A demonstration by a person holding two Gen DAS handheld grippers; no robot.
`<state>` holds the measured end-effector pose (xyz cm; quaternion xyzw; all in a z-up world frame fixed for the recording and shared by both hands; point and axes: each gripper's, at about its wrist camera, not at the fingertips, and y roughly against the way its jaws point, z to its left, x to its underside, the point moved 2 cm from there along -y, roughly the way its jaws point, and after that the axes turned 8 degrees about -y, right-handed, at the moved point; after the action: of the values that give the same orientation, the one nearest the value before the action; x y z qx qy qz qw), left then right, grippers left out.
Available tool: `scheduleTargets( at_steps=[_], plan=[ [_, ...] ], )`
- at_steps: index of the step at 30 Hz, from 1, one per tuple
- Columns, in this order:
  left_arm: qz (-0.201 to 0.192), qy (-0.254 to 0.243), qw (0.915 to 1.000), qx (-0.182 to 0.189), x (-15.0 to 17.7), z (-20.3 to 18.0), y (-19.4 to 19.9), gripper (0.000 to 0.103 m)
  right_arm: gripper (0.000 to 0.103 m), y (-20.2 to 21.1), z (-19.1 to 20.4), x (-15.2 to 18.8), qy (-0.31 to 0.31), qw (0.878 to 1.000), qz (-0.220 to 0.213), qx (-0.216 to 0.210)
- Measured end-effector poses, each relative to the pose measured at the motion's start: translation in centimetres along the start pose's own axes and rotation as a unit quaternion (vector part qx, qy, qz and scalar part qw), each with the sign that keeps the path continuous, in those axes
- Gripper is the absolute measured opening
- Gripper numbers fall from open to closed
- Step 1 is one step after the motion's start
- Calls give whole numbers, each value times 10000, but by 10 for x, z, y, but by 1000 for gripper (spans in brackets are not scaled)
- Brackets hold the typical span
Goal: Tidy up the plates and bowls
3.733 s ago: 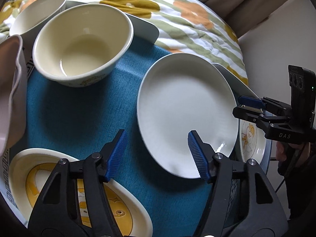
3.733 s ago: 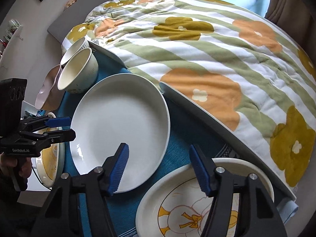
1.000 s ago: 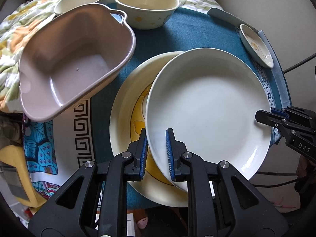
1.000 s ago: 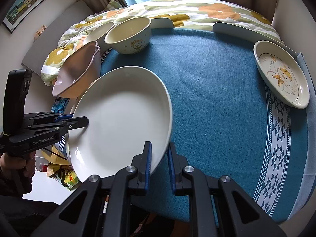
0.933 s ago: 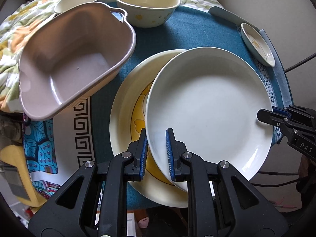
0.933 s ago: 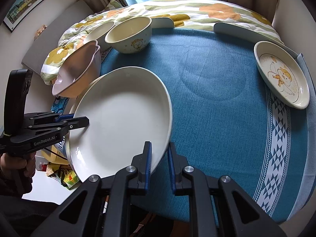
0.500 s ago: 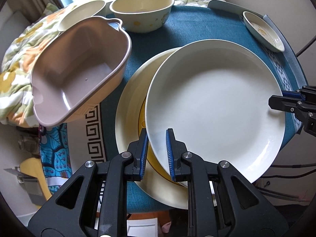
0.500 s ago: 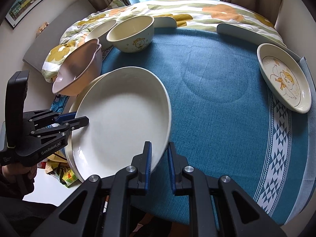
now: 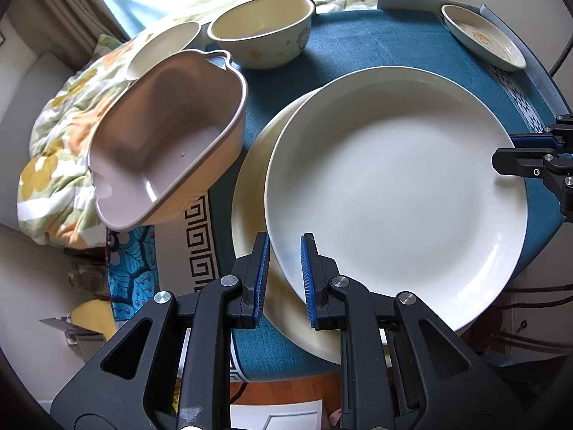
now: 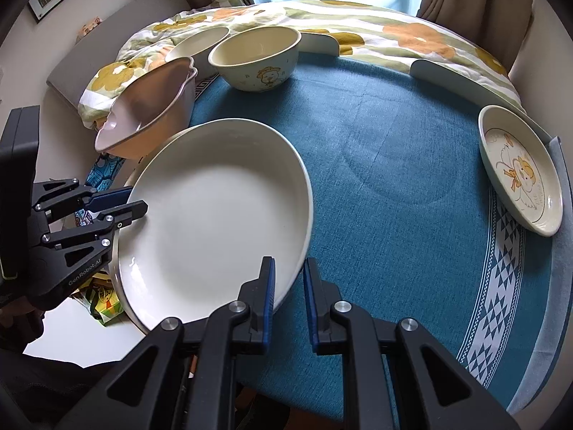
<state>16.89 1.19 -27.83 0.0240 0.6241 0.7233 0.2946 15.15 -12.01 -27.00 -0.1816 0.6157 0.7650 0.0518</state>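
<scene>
A large white plate (image 9: 394, 193) (image 10: 215, 236) is gripped at opposite rims. My left gripper (image 9: 285, 251) (image 10: 138, 200) is shut on its near-left rim, and my right gripper (image 10: 289, 268) (image 9: 503, 150) is shut on the other rim. The plate hangs slightly tilted over a cream plate (image 9: 250, 193) and covers most of it; whether they touch I cannot tell. A pink handled dish (image 9: 164, 154) (image 10: 150, 118) sits to the left. Behind it stand a cream bowl (image 9: 261, 32) (image 10: 256, 57) and a second bowl (image 9: 161, 46) (image 10: 197, 46).
A small duck-printed plate (image 9: 483, 36) (image 10: 519, 168) lies at the far right edge of the round table with the blue cloth (image 10: 394, 165). A flowered blanket (image 10: 394, 32) lies behind the table. The table's near edge drops off under both grippers.
The white plate has slid further over the cream plate, hiding its yellow picture. The left wrist view has turned, bringing the bowls and the window into sight. Both grippers stay shut.
</scene>
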Motion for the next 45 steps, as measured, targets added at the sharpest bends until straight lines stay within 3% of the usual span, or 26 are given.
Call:
scheduleTargets(
  at_steps=[20,31,35,38,39,40,41,42,43,44,45],
  plan=[
    [26,-122,9990,-432,4,-5,6,14,15,-6,10,0,263,9995,-29,166],
    [21,19,9997,-241,4,0,9,14,15,-7,13,-1,263,9994,-13,208],
    [-197,88,9996,-208,-6,6,31,14,15,13,11,-7,58,9996,-227,126],
    [-513,111,9983,-243,-22,9,58,21,15,38,7,-12,-139,9987,-481,91],
    [-641,114,9975,-266,-28,9,68,35,15,48,5,-14,-231,9981,-572,92],
    [-780,111,9965,-282,-35,11,78,70,15,57,1,-14,-351,9971,-666,90],
    [-961,99,9948,-311,-42,10,89,88,15,67,-4,-14,-499,9959,-750,81],
    [-1227,71,9919,-323,-49,9,102,103,17,76,-10,-14,-653,9944,-830,71],
    [-1536,15,9878,-261,-54,6,114,103,22,85,-16,-12,-807,9924,-927,73],
    [-1690,-76,9855,-147,-62,3,122,103,48,95,-22,-9,-959,9899,-1044,79],
    [-1737,-171,9847,-18,-71,-1,126,103,91,105,-29,-6,-1107,9871,-1149,96]
  ],
)
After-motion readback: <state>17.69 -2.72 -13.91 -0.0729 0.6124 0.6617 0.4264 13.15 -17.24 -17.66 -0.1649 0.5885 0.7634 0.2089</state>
